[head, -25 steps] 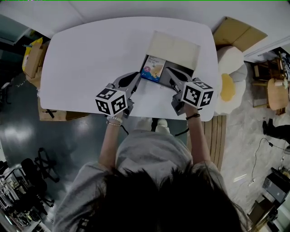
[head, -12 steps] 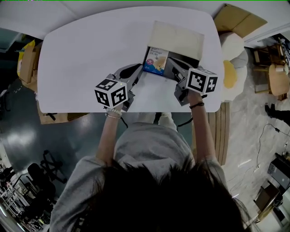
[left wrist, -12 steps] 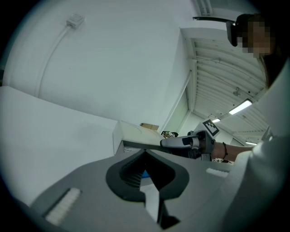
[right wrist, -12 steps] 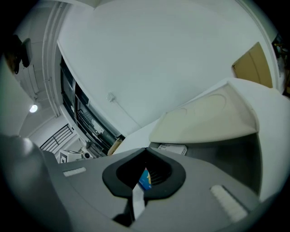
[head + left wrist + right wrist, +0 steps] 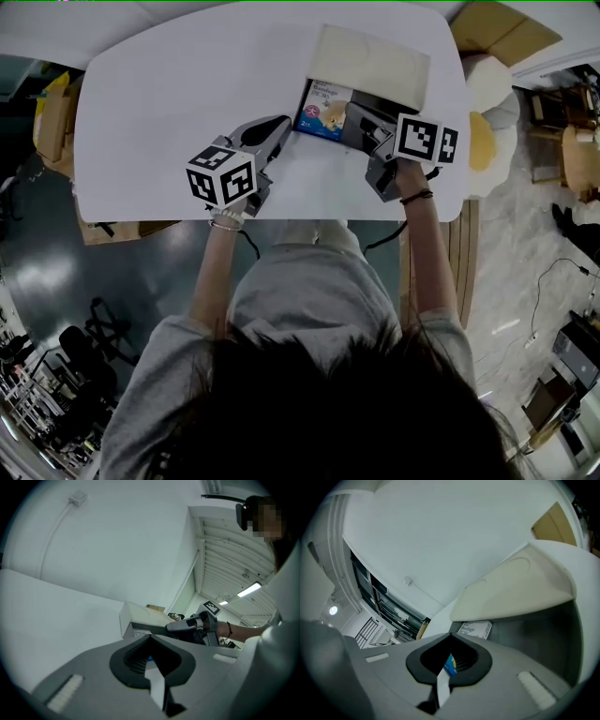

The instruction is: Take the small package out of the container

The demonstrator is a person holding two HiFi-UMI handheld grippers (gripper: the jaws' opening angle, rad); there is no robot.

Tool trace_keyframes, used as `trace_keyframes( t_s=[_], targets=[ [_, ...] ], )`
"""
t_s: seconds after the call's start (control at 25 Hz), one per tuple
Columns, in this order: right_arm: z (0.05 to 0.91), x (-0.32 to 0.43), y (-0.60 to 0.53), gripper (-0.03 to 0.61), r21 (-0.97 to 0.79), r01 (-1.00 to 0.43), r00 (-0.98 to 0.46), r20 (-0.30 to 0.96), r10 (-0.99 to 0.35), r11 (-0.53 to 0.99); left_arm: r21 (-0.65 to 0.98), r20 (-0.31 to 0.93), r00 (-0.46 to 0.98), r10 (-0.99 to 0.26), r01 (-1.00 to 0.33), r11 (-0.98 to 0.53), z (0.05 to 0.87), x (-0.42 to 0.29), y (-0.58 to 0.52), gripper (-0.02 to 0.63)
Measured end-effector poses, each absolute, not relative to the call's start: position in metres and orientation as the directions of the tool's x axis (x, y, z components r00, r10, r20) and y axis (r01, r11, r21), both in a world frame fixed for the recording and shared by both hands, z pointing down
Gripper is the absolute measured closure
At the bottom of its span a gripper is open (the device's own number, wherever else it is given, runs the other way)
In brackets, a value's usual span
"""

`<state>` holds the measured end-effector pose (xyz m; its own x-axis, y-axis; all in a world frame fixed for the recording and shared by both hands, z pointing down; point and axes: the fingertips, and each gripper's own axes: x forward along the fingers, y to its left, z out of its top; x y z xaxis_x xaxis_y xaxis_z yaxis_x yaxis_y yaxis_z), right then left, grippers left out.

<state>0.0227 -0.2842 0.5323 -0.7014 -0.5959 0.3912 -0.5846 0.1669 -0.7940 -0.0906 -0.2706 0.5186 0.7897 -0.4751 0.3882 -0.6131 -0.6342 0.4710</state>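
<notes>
White counter [image 5: 169,94], mostly bare. Grey container [image 5: 382,105] sits by the far R corner, its cream lid [image 5: 370,58] thrown open toward the far edge.

Package [image 5: 323,110], blue & white w/ print, is at the container's L end, its near end over the near rim. Can't tell if it rests on the rim or is lifted off it.

L gripper [image 5: 277,131] comes in from the near edge, angled toward the far R corner, tip at the package's near L corner. In the L gripper view its jaws [image 5: 151,637] are pressed together on a thin blue-white edge of the package. The R gripper shows just beyond [image 5: 192,624].

R gripper [image 5: 361,120] reaches over the container's near rim at the package's R side. In the R gripper view [image 5: 451,634] its jaws pinch a blue corner of the package [image 5: 450,663]. The open lid [image 5: 511,592] overhangs close above.

Off the counter: cardboard box [image 5: 502,23] past the far R corner, white-and-yellow cushion [image 5: 483,122] along the R edge, brown boxes [image 5: 56,112] beyond the L edge. Dark band [image 5: 417,197] on the R wrist.
</notes>
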Motion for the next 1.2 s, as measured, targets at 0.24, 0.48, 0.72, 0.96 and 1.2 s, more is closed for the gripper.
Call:
trace_keyframes(
  t_s=[0.24, 0.48, 0.72, 0.96, 1.2],
  targets=[
    [0.544, 0.026, -0.285, 0.566, -0.802, -0.583, -0.737, 0.455, -0.5, 0.129, 0.484, 0.397, 0.783, -0.479, -0.622, -0.615, 0.524, -0.088, -0.27, 0.624],
    [0.558, 0.027, -0.29, 0.566, -0.806, -0.586, -0.76, 0.51, -0.404, 0.086, 0.489, 0.395, 0.772, -0.498, -0.636, -0.598, 0.525, -0.089, -0.275, 0.624],
    [0.568, 0.025, -0.293, 0.553, -0.819, -0.571, -0.778, 0.519, -0.353, 0.053, 0.484, 0.392, 0.763, -0.514, -0.646, -0.591, 0.524, -0.09, -0.28, 0.624],
    [0.575, 0.024, -0.291, 0.462, -0.837, -0.548, -0.797, 0.52, -0.308, 0.005, 0.489, 0.39, 0.759, -0.522, -0.651, -0.581, 0.527, -0.09, -0.282, 0.624],
    [0.581, 0.019, -0.288, 0.437, -0.86, -0.51, -0.829, 0.499, -0.253, -0.026, 0.497, 0.388, 0.759, -0.522, -0.65, -0.575, 0.53, -0.088, -0.282, 0.624]
  ],
)
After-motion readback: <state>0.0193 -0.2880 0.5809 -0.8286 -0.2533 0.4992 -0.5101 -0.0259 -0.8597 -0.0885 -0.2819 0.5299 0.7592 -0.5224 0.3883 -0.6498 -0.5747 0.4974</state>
